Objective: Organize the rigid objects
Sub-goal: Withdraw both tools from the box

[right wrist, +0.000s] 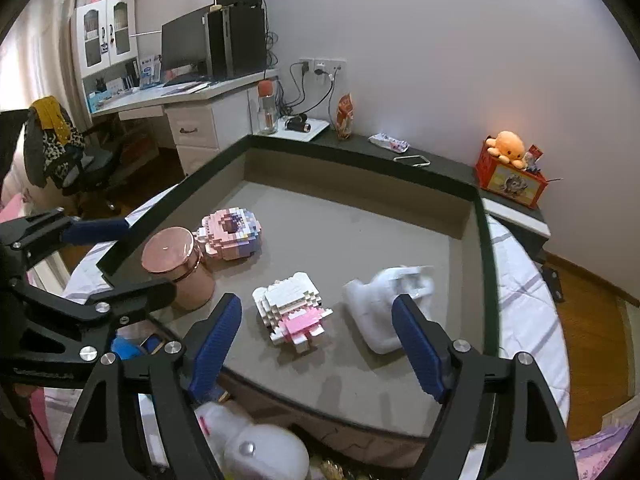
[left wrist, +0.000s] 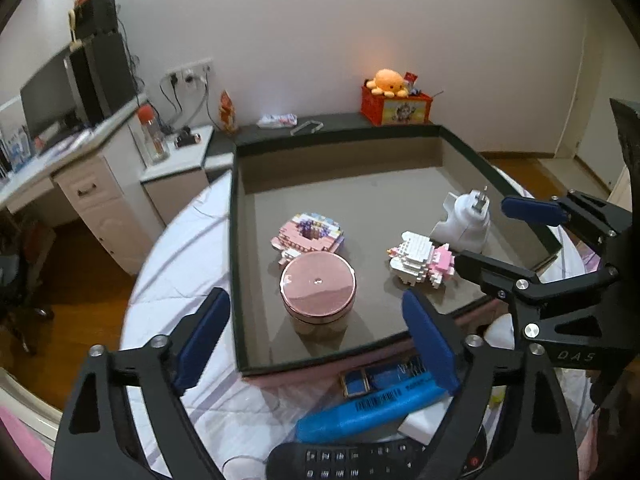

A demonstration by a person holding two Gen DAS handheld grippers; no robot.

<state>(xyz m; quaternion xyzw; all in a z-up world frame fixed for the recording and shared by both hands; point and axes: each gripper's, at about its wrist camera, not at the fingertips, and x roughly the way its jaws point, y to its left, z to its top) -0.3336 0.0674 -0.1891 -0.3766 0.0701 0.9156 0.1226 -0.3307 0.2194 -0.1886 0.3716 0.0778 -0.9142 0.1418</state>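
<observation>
Black remote control (left wrist: 360,462) sits nearest the left wrist camera, with a blue stapler-like tool (left wrist: 368,408) just behind it, both outside the tray on the bed. Left gripper (left wrist: 316,340) is open, jaws spread wide, holding nothing, hovering over the tray's near rim. Right gripper (right wrist: 316,344) is open too, empty, also at the near rim.

Inside the shallow dark-rimmed tray (left wrist: 236,240):
- rose-gold round tin (left wrist: 318,292) near the front, toward the tray's left wall
- pink brick-built donut model (left wrist: 308,234) just behind the tin, seemingly touching it
- white-and-pink brick-built figure (left wrist: 420,258) right of the tin, well apart from it
- white plug adapter (left wrist: 464,220) just behind the figure, toward the tray's right wall; blurred in the right wrist view (right wrist: 384,304)

Outside the tray, below the right gripper, lies a white plush-looking thing (right wrist: 256,440); can't tell what it is.

Risks, judged from this layout:
- Both brick models are clip-together builds; a hard or off-centre pinch could snap pieces off or split the figure.
- Tin has a smooth curved wall, likely slippery. A grip high on the lid might lift the lid only, or the tin could squirt out and knock the donut model.
- Grippers sit close together over the front rim; reaching inward at once could make them collide.
- Tray rests on soft bedding, so pressing on the rim may tilt it and slide things.
- Remote and blue tool lie under the left gripper; lowering blindly could hit them.
</observation>
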